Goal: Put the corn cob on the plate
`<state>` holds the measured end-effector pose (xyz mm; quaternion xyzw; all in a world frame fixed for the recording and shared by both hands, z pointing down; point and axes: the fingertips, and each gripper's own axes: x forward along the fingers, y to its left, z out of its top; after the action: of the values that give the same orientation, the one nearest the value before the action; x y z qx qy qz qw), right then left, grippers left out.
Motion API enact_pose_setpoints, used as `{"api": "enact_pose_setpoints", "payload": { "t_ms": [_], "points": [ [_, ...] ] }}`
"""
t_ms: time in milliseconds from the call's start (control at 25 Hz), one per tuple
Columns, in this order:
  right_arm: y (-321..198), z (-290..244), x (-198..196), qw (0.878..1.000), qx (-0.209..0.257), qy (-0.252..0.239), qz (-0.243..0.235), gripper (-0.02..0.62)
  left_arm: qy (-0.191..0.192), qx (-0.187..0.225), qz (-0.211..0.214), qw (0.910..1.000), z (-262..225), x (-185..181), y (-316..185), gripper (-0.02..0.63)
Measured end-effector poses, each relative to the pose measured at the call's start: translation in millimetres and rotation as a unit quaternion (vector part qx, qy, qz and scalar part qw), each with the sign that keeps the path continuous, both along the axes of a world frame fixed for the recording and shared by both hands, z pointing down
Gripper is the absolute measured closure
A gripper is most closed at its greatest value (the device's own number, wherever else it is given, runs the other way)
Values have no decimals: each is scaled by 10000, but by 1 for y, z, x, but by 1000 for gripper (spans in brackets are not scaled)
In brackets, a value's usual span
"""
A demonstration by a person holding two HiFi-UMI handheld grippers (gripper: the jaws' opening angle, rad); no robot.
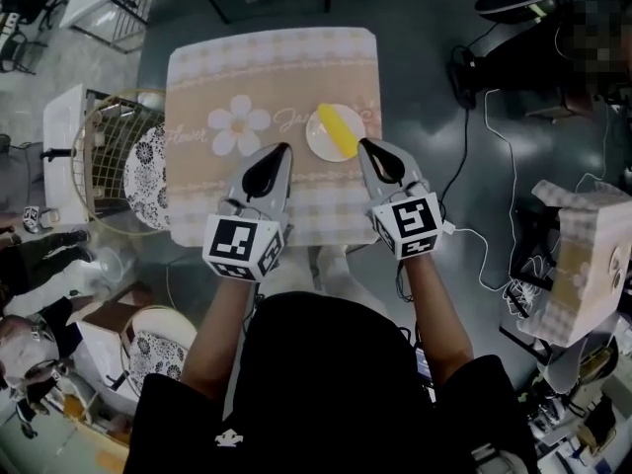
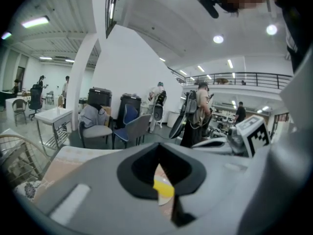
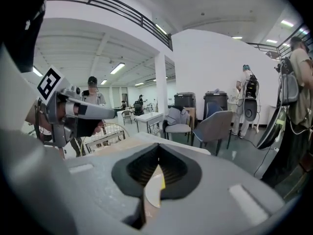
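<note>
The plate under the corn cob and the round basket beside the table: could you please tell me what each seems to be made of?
The plate looks like glazed ceramic, possibly melamine: it is plain white and smooth, with a thin rim. The basket looks like pale metal wire, perhaps coated: it is an open grid of thin rods that one can see through.
</note>
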<state>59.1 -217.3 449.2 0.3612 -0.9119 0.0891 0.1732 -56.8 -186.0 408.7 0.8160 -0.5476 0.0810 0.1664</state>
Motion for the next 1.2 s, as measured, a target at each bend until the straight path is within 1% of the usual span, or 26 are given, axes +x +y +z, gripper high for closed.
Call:
{"api": "enact_pose_setpoints", "payload": {
  "t_ms": [200, 440, 640, 920, 1120, 1200],
  "points": [
    [19, -39, 3, 9990, 315, -262, -175, 592, -88, 202, -158, 9996, -16, 7, 20, 597],
    [37, -71, 4, 9963, 604, -501, -356, 592, -178, 419, -394, 9982, -34, 6, 42, 597],
    [51, -84, 5, 9942, 777, -551, -504, 593, -221, 551, -613, 9964, -40, 2, 65, 597],
    [61, -95, -6, 9922, 927, -515, -662, 592, -95, 730, -973, 9925, -50, -11, 91, 597],
    [72, -110, -24, 9894, 982, -692, -817, 593, -356, 983, -1008, 9894, -67, -20, 102, 597],
    [79, -115, -30, 9882, 988, -763, -890, 593, -388, 1072, -1031, 9881, -72, -25, 109, 597]
  ]
}}
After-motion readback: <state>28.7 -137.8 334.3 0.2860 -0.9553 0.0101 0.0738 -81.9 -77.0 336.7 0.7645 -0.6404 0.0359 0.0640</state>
